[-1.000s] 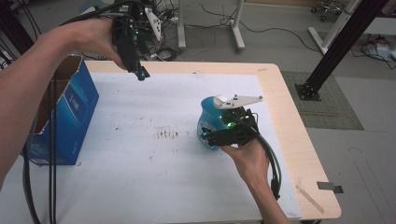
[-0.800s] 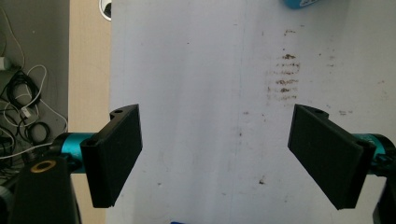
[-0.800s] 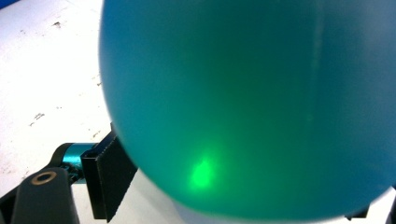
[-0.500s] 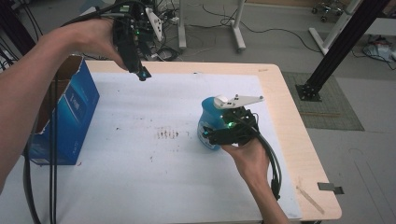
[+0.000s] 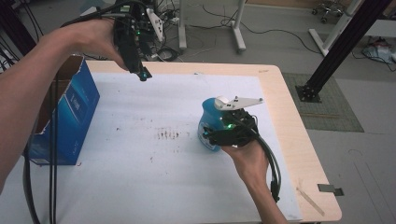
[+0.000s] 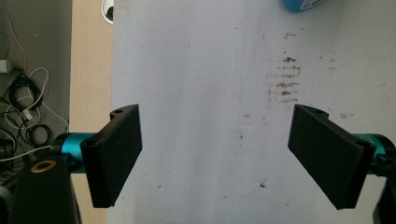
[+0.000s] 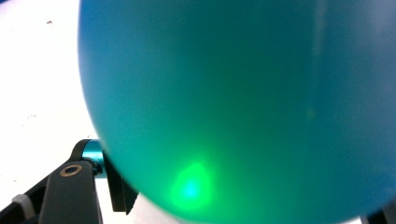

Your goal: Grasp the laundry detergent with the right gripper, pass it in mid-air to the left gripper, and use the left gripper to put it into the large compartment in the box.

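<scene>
Bottle (image 5: 210,128) stands upright against your right gripper (image 5: 223,135), apparently pinched between its 2 jaws; your left gripper (image 6: 215,154) hangs spread, well apart.

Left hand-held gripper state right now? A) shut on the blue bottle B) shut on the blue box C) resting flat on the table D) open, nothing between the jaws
D: the left hand-held gripper has its jaws spread wide, with bare white table cover between them.
</scene>
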A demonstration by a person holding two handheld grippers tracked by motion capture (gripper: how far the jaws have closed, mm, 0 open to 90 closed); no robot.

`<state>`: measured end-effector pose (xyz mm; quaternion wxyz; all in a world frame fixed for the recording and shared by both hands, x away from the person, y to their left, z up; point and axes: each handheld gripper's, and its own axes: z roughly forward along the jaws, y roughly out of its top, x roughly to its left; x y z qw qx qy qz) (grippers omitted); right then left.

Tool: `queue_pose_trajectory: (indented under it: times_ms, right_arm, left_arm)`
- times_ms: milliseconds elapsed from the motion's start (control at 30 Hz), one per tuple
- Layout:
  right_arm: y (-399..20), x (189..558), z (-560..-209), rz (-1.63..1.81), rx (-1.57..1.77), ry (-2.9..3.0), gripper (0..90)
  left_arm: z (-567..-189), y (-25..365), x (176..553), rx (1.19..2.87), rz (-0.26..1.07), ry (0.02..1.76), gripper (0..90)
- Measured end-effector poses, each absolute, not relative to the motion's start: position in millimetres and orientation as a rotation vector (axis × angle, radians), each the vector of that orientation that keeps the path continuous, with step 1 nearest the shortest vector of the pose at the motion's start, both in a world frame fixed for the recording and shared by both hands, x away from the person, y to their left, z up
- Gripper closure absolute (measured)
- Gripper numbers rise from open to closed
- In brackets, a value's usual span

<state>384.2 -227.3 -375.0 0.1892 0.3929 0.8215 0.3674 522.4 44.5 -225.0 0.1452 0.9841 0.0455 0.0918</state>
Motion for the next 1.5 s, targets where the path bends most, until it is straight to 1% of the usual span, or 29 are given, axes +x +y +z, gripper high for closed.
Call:
queue_pose_trajectory:
  times_ms: [400,800,1000,1133,1267,1500]
  right_arm:
    - [-227.5,384.9,-375.2,1.045,1.110,2.313,29.9]
    - [-230.5,385.8,-374.0,1.082,1.153,2.310,31.5]
    - [-230.3,385.0,-373.6,1.090,1.151,2.305,35.0]
    - [-230.4,385.8,-374.7,1.080,1.148,2.318,35.6]
    - [-230.2,385.9,-374.5,1.105,1.142,2.314,42.5]
    - [-227.6,383.3,-374.1,1.078,1.103,2.303,45.7]
  left_arm:
    - [-224.2,43.4,521.0,2.833,0.270,0.127,17.7]
    - [-224.4,43.3,521.3,2.830,0.274,0.124,17.7]
    - [-225.3,43.7,521.2,2.832,0.272,0.127,17.7]
    - [-225.4,43.8,520.8,2.831,0.272,0.129,17.7]
    - [-225.5,44.2,520.4,2.834,0.271,0.129,17.7]
    - [-223.6,44.1,518.1,2.827,0.279,0.123,17.7]
